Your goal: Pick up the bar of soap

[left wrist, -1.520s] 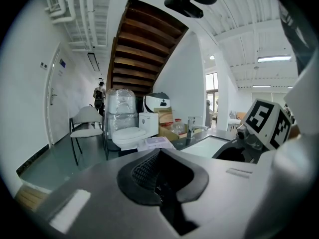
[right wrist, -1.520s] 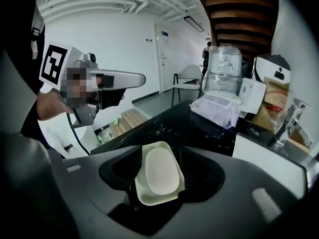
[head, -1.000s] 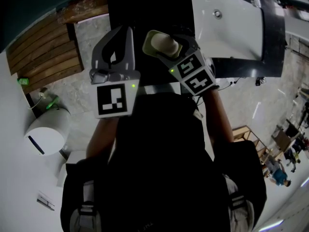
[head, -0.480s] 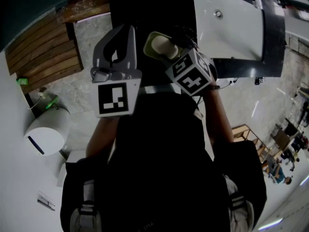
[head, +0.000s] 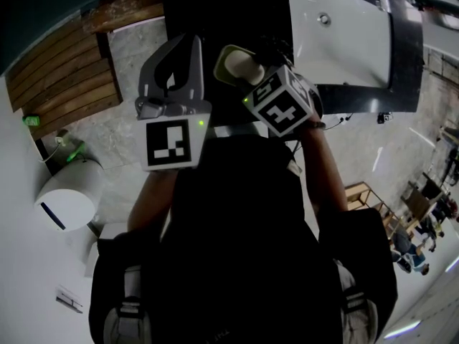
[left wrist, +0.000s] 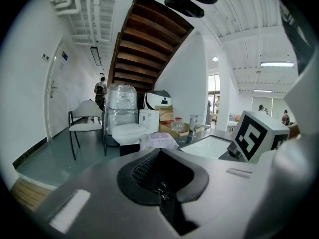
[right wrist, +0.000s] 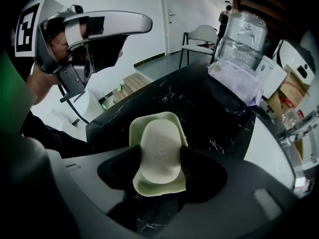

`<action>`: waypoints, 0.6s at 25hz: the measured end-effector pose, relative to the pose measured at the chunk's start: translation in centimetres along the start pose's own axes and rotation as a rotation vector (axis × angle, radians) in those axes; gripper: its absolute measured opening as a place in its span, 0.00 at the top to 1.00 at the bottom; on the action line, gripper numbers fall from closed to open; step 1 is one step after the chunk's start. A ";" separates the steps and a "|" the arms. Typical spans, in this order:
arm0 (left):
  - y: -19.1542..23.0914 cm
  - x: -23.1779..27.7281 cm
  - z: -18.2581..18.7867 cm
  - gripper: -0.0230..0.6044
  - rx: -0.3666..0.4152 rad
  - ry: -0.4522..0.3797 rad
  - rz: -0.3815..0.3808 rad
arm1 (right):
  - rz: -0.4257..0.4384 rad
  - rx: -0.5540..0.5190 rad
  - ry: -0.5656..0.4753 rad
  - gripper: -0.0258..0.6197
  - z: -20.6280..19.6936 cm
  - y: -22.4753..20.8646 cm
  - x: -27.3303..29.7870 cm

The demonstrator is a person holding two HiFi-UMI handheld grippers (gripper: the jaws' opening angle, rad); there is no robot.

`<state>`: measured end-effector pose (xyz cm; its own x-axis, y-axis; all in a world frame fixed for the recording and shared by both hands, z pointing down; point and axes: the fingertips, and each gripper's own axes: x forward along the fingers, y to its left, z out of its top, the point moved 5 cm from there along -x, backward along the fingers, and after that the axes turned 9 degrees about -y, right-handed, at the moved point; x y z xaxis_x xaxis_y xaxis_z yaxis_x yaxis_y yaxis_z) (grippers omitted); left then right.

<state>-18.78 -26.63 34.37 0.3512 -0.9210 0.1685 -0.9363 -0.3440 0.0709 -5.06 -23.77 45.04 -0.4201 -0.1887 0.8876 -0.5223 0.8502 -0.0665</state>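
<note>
1. My right tongs [right wrist: 159,163] are clamping the bar of soap [right wrist: 159,146], which is lying in its pale green dish [right wrist: 159,187]; both are hanging above the black worktop [right wrist: 199,108].
2. My left tongs [left wrist: 162,183] are staying pressed together on nothing, just beside the right ones.
3. A white sink [head: 337,34] is sitting in the worktop, well apart from the soap, and a wrapped pack [right wrist: 234,76] is lying at the far end.
4. I am counting one soap, one dish, one sink, one tap [left wrist: 192,125], one chair [left wrist: 84,126] and one wooden staircase [left wrist: 144,44].
5. The pads are covering the dish's sides, so I cannot tell whether they are touching its rim too.
6. My dark torso [head: 237,242] is hiding the near worktop in the head view.
</note>
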 end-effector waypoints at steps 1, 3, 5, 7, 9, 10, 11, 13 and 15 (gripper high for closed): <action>-0.1 0.0 -0.1 0.97 -0.002 0.002 -0.003 | 0.000 0.002 -0.009 0.54 0.0 0.0 -0.1; -0.3 0.0 -0.1 0.96 0.001 0.002 -0.009 | 0.008 0.003 -0.028 0.54 0.0 -0.1 -0.2; -0.5 0.0 0.2 0.96 0.008 -0.004 -0.012 | 0.022 0.007 -0.037 0.54 -0.1 -0.2 -0.3; -0.6 -0.1 0.4 0.96 0.012 -0.010 -0.013 | 0.019 0.015 -0.050 0.54 -0.2 -0.2 -0.4; -0.5 -0.2 0.6 0.97 0.016 -0.014 -0.013 | 0.012 0.023 -0.068 0.54 -0.2 -0.1 -0.5; -0.5 -0.3 0.7 0.97 0.018 -0.015 -0.014 | 0.015 0.029 -0.077 0.54 -0.2 0.1 -0.6; -0.4 -0.4 0.7 0.96 0.019 -0.015 -0.013 | 0.023 0.036 -0.088 0.54 -0.2 0.2 -0.7; -0.3 -0.4 0.7 0.96 0.021 -0.015 -0.010 | 0.036 0.047 -0.108 0.54 0.0 0.3 -0.8; -0.4 -0.4 0.8 0.97 0.022 -0.018 -0.009 | 0.035 0.048 -0.124 0.54 0.0 0.1 -1.0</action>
<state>-18.53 -26.24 33.52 0.3594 -0.9210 0.1505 -0.9332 -0.3559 0.0503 -4.68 -23.46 44.13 -0.5256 -0.2211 0.8215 -0.5395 0.8333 -0.1209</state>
